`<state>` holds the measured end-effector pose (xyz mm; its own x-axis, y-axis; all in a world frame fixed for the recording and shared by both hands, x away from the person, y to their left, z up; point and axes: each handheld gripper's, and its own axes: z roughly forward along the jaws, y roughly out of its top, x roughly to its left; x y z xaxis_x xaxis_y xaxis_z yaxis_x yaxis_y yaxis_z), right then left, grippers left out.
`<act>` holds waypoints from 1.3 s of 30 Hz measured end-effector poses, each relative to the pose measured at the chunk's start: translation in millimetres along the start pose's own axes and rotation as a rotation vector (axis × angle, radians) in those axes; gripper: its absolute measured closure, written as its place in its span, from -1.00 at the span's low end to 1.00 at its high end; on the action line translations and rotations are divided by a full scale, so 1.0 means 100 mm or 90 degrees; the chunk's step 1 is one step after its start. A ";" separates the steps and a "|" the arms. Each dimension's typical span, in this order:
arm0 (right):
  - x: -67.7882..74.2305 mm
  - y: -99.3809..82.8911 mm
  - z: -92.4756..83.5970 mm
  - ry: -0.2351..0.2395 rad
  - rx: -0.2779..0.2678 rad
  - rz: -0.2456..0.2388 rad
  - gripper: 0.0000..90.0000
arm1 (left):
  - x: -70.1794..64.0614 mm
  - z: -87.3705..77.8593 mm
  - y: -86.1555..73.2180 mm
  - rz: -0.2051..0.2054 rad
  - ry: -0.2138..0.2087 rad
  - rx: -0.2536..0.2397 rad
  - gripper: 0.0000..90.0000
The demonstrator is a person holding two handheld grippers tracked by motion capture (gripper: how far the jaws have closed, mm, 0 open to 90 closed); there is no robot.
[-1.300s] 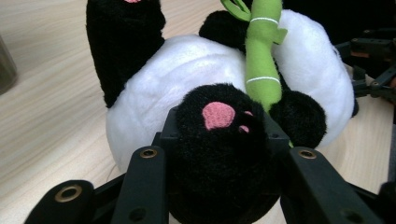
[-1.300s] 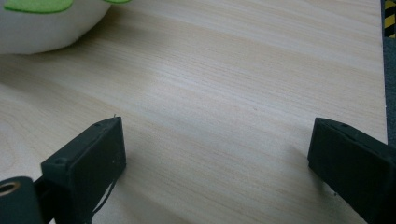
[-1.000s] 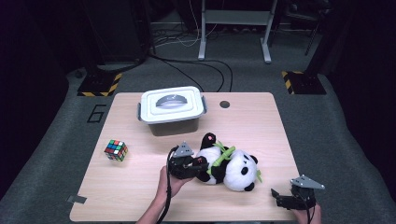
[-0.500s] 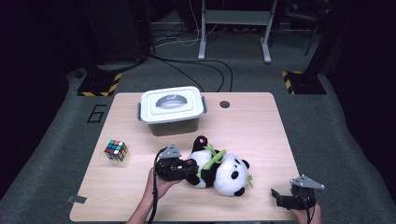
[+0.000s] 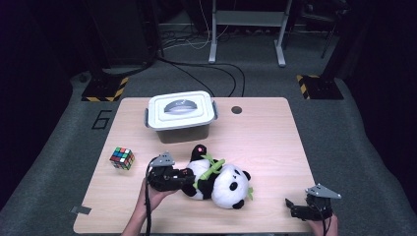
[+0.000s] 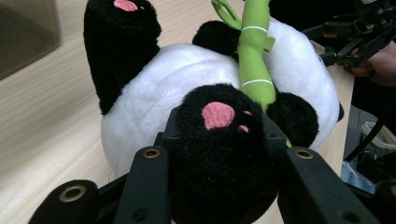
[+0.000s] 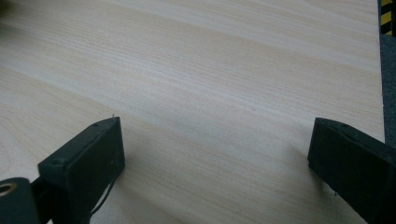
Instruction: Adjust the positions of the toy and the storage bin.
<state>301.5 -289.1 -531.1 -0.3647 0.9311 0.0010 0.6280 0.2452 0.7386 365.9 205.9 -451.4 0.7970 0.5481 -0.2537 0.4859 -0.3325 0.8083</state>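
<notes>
A pale wood-grain table is seen, rectangular with rounded corners. At 12 o'clock on it, a grey plastic box is closed by a white lid; its contents cannot be told. At 6 o'clock, a fuzzy plush panda with a green felt bamboo stalk is lain down, one black foot clamped in the left tool. A small coloured cube is set at 9 o'clock. The right tool, at 5 o'clock, is held wide and empty.

A large dark numeral "6" stands on the grey carpet just beside the table's far left corner. Nothing else can be read.
</notes>
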 end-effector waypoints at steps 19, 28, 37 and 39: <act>0.20 0.29 0.17 0.011 -0.018 0.019 -0.96 | 0.24 -0.39 -0.15 -0.025 0.017 0.002 0.45; 0.40 0.49 0.39 0.023 -0.007 -0.010 -0.96 | 0.35 -0.55 -0.20 -0.042 0.033 -0.003 0.45; 0.46 0.57 0.51 0.015 -0.004 -0.018 -0.95 | 0.46 -0.75 -0.28 -0.063 0.054 -0.010 0.43; 0.47 0.58 0.53 0.015 0.000 -0.025 -0.95 | 0.49 -0.78 -0.30 -0.067 0.061 -0.014 0.43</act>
<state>357.7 -217.0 -524.2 -0.4052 0.9141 -0.0128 0.6126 0.2819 0.7384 362.0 302.8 -446.5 0.7031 0.6507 -0.2867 0.5568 -0.2530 0.7912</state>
